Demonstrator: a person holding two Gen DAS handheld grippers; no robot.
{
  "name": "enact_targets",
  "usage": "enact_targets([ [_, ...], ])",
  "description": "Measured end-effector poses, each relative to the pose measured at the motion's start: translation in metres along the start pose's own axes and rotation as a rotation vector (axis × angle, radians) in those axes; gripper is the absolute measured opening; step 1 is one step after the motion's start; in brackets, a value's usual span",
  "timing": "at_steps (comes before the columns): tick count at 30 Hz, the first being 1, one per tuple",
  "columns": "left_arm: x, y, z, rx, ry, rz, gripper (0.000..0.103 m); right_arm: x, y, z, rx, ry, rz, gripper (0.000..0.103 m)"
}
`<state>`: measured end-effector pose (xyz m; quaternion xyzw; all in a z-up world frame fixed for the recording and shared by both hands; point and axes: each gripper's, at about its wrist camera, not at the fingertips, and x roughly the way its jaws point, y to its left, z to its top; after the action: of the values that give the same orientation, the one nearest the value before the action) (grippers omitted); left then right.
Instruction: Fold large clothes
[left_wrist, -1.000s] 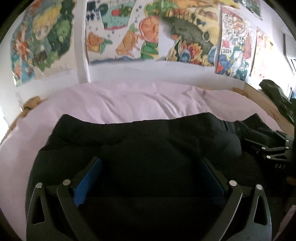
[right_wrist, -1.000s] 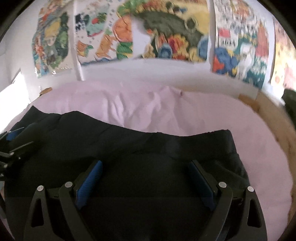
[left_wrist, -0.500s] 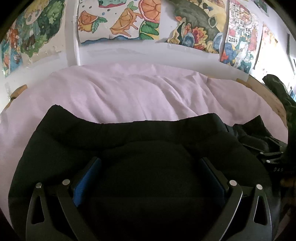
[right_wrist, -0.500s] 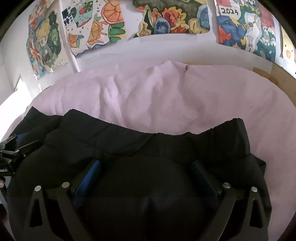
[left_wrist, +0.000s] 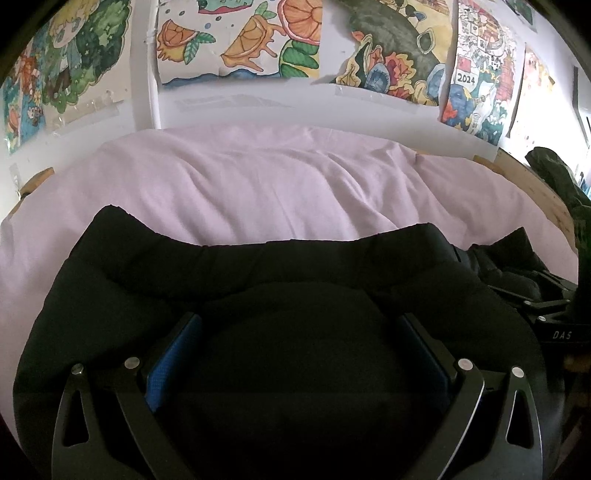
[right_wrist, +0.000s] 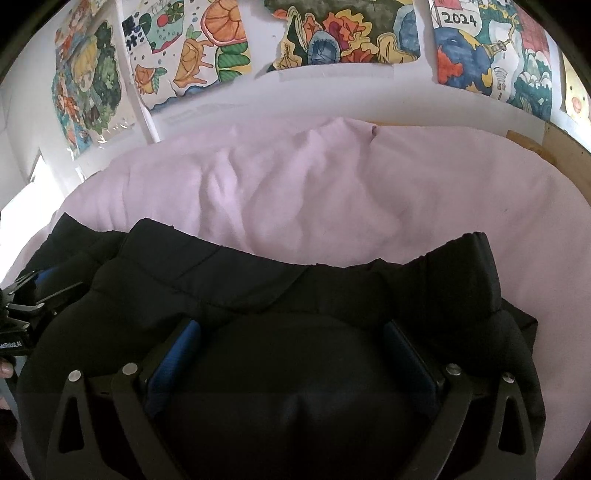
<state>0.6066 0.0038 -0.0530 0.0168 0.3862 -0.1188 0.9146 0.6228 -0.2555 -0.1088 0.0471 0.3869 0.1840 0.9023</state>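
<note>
The black padded jacket (left_wrist: 280, 280) lay bunched across the lower half of both frames on the pink bedsheet (left_wrist: 258, 184), its rolled upper edge running from left to right below the posters (left_wrist: 236, 37) on the wall. Compared with a second before, more of the sheet was seen above the garment and the posters had slid toward the top of the frames, so both tools had been lowered onto the folded bulk. The left gripper (left_wrist: 295, 354) was seen with its blue pads spread wide, a dome of black fabric swelling between them; whether the pads pressed on it could not be told. The right gripper (right_wrist: 291, 358) had just been opened further and stood equally wide over a similar mound. In the right-wrist view the left gripper appeared at the left edge. It was judged that a fold had been laid down and released, and that smoothing or a further fold remained.
</note>
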Motion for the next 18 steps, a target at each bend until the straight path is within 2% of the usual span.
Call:
enact_targets([
  [7,-0.002,0.002,0.0,-0.026,-0.017,-0.016,0.102,-0.004,0.001,0.0,-0.002,-0.002,-0.002,0.1],
  [10,-0.01,0.015,0.001,-0.074,-0.045,-0.053,0.102,-0.008,0.0,0.001,0.002,0.004,0.005,0.1],
  [13,-0.017,0.032,0.003,-0.127,-0.082,-0.051,0.102,-0.016,0.002,0.004,-0.027,0.017,0.004,0.1],
  [18,-0.018,0.052,0.005,-0.184,-0.088,-0.063,0.102,-0.03,0.003,0.007,-0.095,-0.001,-0.048,0.1],
])
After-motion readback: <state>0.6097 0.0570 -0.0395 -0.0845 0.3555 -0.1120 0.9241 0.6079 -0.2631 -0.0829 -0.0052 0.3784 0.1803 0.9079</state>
